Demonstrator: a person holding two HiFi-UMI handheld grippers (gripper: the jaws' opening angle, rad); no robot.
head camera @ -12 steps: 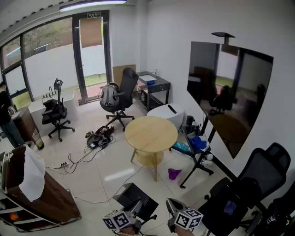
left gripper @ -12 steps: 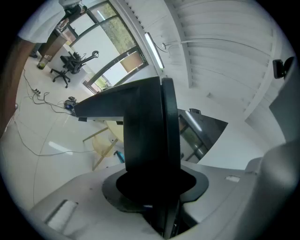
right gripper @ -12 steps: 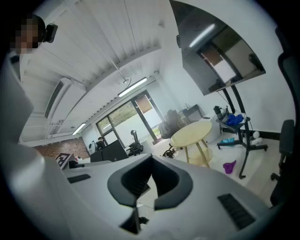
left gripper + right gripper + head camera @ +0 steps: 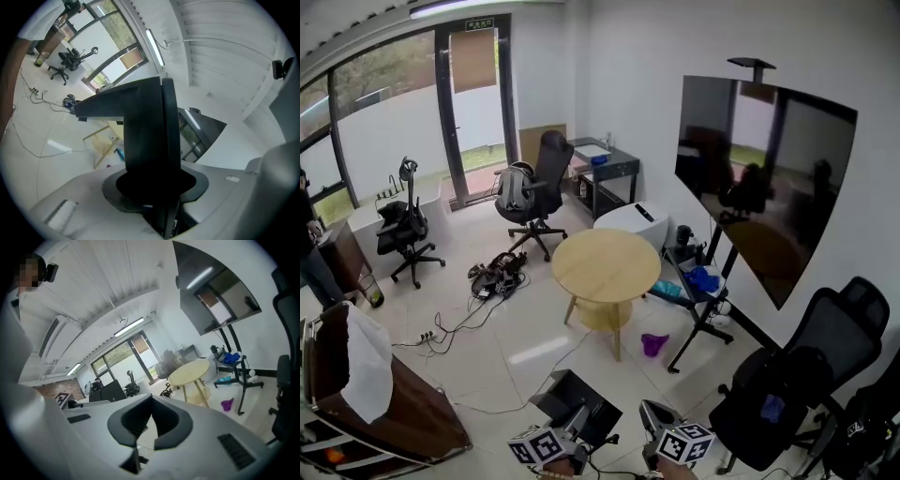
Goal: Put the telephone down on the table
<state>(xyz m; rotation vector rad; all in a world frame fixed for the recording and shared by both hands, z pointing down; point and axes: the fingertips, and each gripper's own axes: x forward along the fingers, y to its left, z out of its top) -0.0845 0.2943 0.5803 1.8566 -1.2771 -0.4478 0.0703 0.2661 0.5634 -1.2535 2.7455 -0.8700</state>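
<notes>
A flat black telephone (image 4: 577, 406) sticks out forward from my left gripper (image 4: 569, 434) at the bottom of the head view, low over the floor. In the left gripper view the telephone (image 4: 146, 133) stands on edge between the jaws, which are shut on it and hidden behind it. To its right, my right gripper (image 4: 653, 422) has its jaws shut with nothing between them, their tips meeting in the right gripper view (image 4: 151, 400). The round wooden table (image 4: 606, 265) stands in the middle of the room, well ahead of both grippers, and its top is bare.
A purple object (image 4: 653, 345) and a cable (image 4: 511, 370) lie on the floor between me and the table. A screen on a stand (image 4: 759, 187) is on the right, with a black chair (image 4: 787, 394) near my right gripper. A brown cabinet (image 4: 384, 403) stands on the left.
The head view has shifted slightly. Both grippers sit in the same places, and the left one still grips the telephone.
</notes>
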